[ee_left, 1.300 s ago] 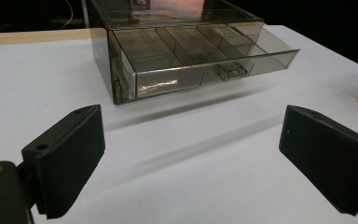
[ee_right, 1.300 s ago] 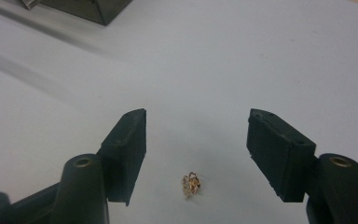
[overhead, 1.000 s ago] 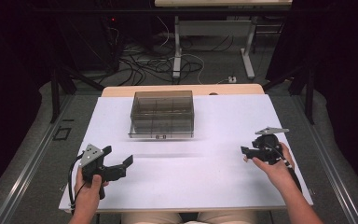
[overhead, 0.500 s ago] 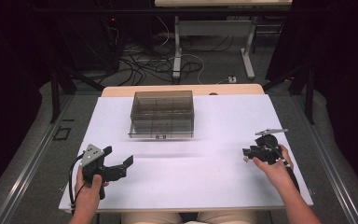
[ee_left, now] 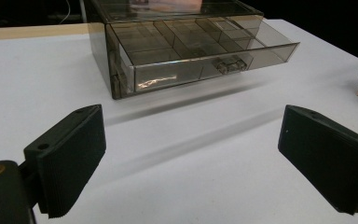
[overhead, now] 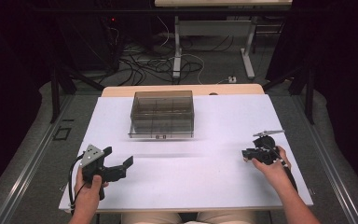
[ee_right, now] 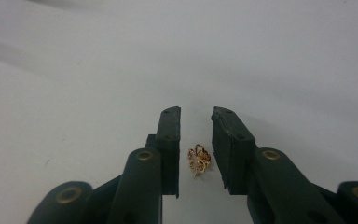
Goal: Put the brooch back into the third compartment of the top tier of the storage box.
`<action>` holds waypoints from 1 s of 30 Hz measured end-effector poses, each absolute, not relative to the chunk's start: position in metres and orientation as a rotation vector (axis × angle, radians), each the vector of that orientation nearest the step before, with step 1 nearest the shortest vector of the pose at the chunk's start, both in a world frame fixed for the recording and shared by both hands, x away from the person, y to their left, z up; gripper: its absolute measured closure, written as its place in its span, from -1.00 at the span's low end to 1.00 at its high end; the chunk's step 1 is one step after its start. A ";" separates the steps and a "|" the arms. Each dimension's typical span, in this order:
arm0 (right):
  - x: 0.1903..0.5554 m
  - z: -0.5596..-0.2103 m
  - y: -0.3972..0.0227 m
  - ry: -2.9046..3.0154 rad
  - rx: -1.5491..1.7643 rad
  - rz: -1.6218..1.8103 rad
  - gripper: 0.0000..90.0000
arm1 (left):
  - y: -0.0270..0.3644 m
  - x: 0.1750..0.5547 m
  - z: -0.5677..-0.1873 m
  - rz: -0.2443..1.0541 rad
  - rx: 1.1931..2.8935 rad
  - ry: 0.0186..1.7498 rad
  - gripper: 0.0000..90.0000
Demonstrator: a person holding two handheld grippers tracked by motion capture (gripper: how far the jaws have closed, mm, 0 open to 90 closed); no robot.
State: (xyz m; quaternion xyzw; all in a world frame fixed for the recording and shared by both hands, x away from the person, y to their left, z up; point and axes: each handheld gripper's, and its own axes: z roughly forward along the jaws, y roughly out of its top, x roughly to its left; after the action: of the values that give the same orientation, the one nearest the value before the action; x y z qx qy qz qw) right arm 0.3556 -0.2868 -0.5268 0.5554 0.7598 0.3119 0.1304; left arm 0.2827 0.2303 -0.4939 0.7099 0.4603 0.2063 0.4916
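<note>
Right claw closing round gold trinket, pads not touching.

On the white table, the black two-jaw right gripper narrows its jaws from a wide spread a second ago to a slim gap, now flanking a small gold filigree flower-shaped ornament that lies between the pads without either pad visibly pressing on it. In the high view, the right gripper sits slightly lower and nearer the person's hand than a second ago.
</note>
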 end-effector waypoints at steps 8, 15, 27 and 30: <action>0.359 -0.531 -0.292 2.210 1.689 0.925 0.74 | 0.231 0.282 -0.494 0.499 1.722 1.120 -0.83; 0.362 -0.534 -0.293 2.217 1.720 0.924 0.80 | 0.231 0.283 -0.494 0.503 1.725 1.119 -0.82; 0.364 -0.537 -0.293 2.228 1.735 0.919 0.90 | 0.231 0.283 -0.494 0.502 1.725 1.118 -0.82; 0.364 -0.538 -0.293 2.230 1.737 0.922 0.92 | 0.231 0.283 -0.494 0.502 1.726 1.118 -0.82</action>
State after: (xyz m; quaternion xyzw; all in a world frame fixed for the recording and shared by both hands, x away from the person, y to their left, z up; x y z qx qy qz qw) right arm 0.3639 -0.2931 -0.5378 0.5822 0.7474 0.3090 0.0839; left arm 0.2830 0.2314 -0.4944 0.7106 0.4603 0.2065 0.4903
